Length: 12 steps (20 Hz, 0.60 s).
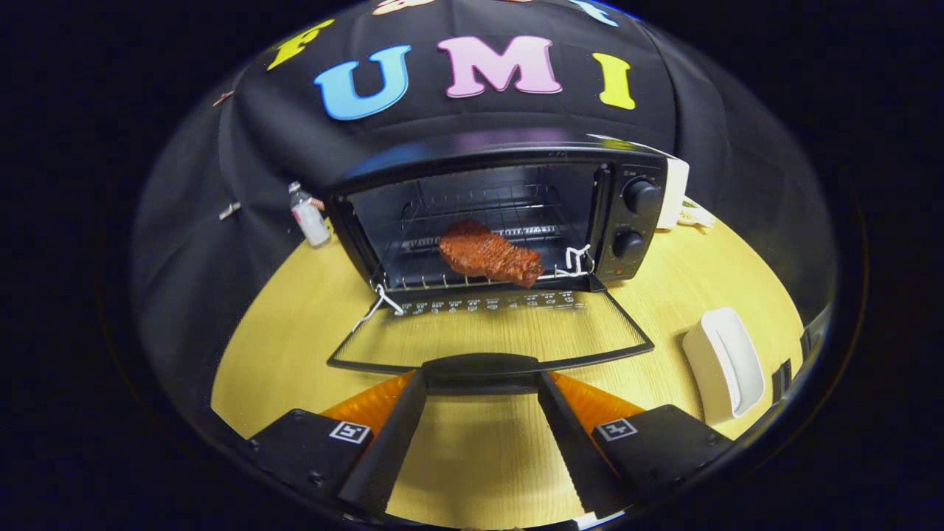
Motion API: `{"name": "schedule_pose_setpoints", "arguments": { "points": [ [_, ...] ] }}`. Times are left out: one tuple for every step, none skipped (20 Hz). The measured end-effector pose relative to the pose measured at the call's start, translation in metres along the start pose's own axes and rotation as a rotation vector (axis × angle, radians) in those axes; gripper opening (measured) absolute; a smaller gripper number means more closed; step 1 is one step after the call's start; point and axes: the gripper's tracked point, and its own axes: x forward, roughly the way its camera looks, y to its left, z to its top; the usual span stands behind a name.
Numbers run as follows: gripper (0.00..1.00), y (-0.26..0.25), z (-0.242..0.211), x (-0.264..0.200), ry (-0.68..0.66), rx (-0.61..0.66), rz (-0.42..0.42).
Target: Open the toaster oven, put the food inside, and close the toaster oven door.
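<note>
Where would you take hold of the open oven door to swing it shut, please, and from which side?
Grip the door handle, the dark bar along the free front edge of the toaster oven door, farthest from the hinge. The door lies folded down flat, so come from the front, low, and lift upward. The gripper is open, its fingertips either side of the handle. The food sits on the rack inside.

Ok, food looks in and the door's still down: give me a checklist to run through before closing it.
1. Food on the rack inside the toaster oven: ok.
2. Food clear of the door's swing: cannot tell, its front end sits near the rack's edge.
3. Door fully open, lying flat: ok.
4. Hand-held gripper empty and open: ok.
5. Fingers either side of the door handle: ok.
6. Fingers touching the handle: cannot tell.
</note>
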Motion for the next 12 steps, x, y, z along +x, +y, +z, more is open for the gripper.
{"name": "schedule_pose_setpoints", "arguments": {
  "points": [
    [0.94,0.001,0.0,0.001,0.01,0.014,0.002],
    [0.94,0.001,0.0,0.001,0.013,0.003,0.005],
    [0.94,0.002,0.0,0.001,0.004,-0.022,0.006],
    [0.95,0.001,0.001,0.0,-0.005,-0.045,0.004],
    [0.94,0.001,0.004,-0.001,-0.015,-0.049,0.001],
    [0.95,0.002,0.007,-0.004,-0.028,-0.044,0.001],
    [0.94,0.004,0.013,-0.007,-0.044,-0.038,0.006],
    [0.94,0.006,0.02,-0.01,-0.064,-0.044,0.012],
    [0.94,0.007,0.027,-0.012,-0.084,-0.069,0.016],
    [0.94,0.01,0.035,-0.014,-0.109,-0.113,0.018],
    [0.94,0.011,0.045,-0.017,-0.146,-0.164,0.019],
    [0.95,0.014,0.06,-0.019,-0.189,-0.216,0.02]
  ]
}}
